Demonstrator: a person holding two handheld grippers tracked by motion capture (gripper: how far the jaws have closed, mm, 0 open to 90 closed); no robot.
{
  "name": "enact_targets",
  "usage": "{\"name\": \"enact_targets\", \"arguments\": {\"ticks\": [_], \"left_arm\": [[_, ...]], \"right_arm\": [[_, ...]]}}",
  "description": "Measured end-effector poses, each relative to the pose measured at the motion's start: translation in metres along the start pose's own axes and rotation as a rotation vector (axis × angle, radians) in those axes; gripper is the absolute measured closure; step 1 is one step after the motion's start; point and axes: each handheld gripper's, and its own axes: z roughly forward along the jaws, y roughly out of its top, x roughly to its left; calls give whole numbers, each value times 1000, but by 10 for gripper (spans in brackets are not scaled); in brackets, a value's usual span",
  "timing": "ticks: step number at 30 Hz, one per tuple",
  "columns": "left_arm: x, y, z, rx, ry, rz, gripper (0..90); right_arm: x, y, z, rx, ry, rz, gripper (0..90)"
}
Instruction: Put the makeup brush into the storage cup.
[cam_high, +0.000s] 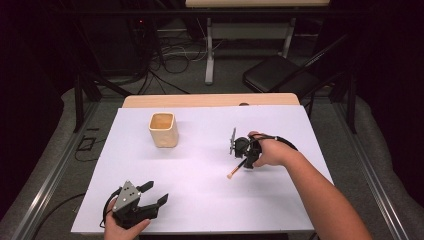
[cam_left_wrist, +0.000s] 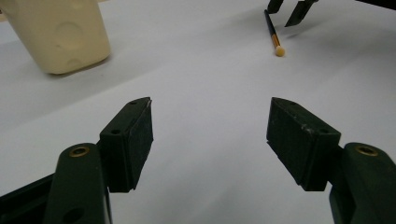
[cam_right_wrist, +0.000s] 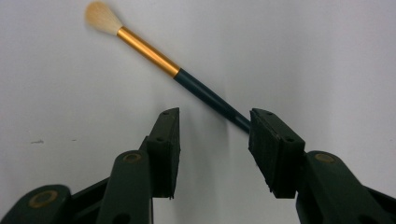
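Observation:
A makeup brush (cam_high: 234, 172) (cam_right_wrist: 187, 78) with a pale tuft, gold ferrule and dark handle lies on the white table (cam_high: 210, 205). My right gripper (cam_high: 247, 162) (cam_right_wrist: 214, 126) points down over the handle's end, jaws partly open. The handle runs behind the right-hand jaw's tip, and nothing is pressed between the pads. My left gripper (cam_high: 156, 192) (cam_left_wrist: 210, 126) rests at the table's front left, wide open on bare table. A cream square cup (cam_high: 163, 130) (cam_left_wrist: 60, 35) stands upright at the back left. In the left gripper view, the brush (cam_left_wrist: 272, 29) lies far off beside the other gripper's jaw tips.
The table's wooden far edge (cam_high: 210, 100) shows past the white sheet. Beyond it stand a black folding chair (cam_high: 280, 75) and a desk leg (cam_high: 209, 55), with cables on the floor. Metal frame rails run along both sides of the table.

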Motion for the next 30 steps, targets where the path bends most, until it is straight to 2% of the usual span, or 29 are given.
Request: {"name": "enact_targets", "arguments": {"ticks": [18,20,21,22,30], "left_arm": [[0,0,0,0,-1,0,317],[0,0,0,0,0,0,317],[0,0,0,0,-1,0,317],[0,0,0,0,-1,0,317],[1,0,1,2,0,-1,317]], "right_arm": [[0,3,5,-1,3,-12,538],[0,4,5,4,3,-14,538],[0,4,4,24,8,-19,537],[0,4,6,4,2,-19,538],[0,4,7,9,-1,-24,538]]}}
